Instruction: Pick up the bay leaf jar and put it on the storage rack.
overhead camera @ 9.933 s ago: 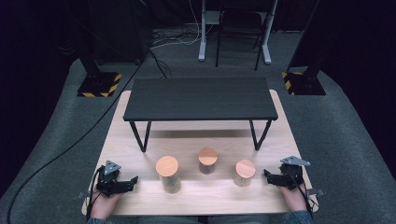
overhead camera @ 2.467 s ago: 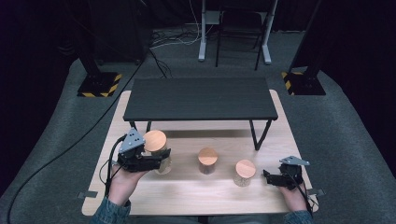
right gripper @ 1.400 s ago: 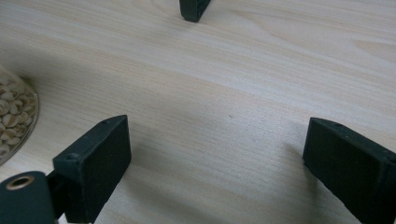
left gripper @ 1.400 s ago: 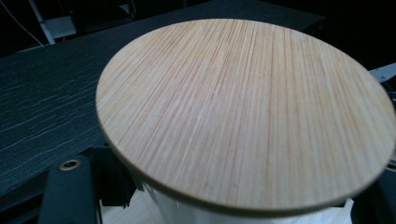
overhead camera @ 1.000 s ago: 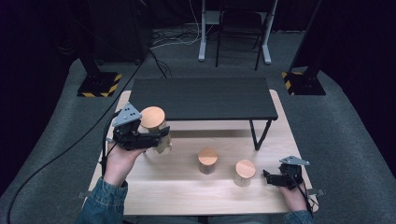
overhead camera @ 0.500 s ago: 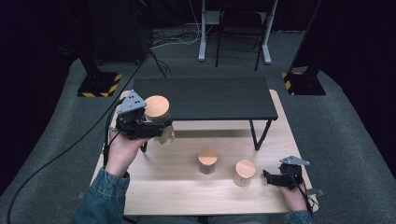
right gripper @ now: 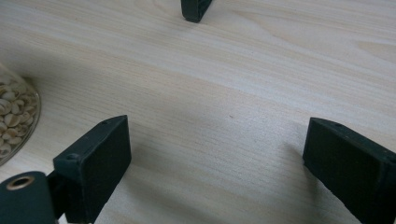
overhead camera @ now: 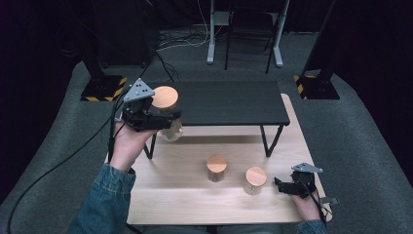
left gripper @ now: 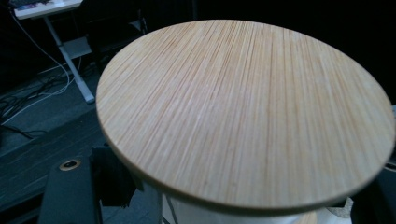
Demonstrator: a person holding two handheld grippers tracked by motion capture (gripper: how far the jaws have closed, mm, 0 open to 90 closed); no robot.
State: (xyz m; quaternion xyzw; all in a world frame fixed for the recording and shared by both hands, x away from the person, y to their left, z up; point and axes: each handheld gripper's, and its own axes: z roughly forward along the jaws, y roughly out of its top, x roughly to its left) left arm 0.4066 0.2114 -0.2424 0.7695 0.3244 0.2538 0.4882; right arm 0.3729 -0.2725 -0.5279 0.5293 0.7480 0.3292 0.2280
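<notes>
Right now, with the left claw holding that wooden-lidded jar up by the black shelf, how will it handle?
The jar looks like clear glass, so probably slick and breakable. The broad wooden lid overhangs the body, maybe making it top-heavy. The left claw grips its side.

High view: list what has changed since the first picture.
The left gripper has taken hold of the left jar and lifted it from the wooden table toward the black shelf. The other two jars and the right gripper stayed put.

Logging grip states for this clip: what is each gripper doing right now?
Left gripper: closed on the jar with the wooden lid, held in the air.
Right gripper: open, empty, low over the table.
</notes>
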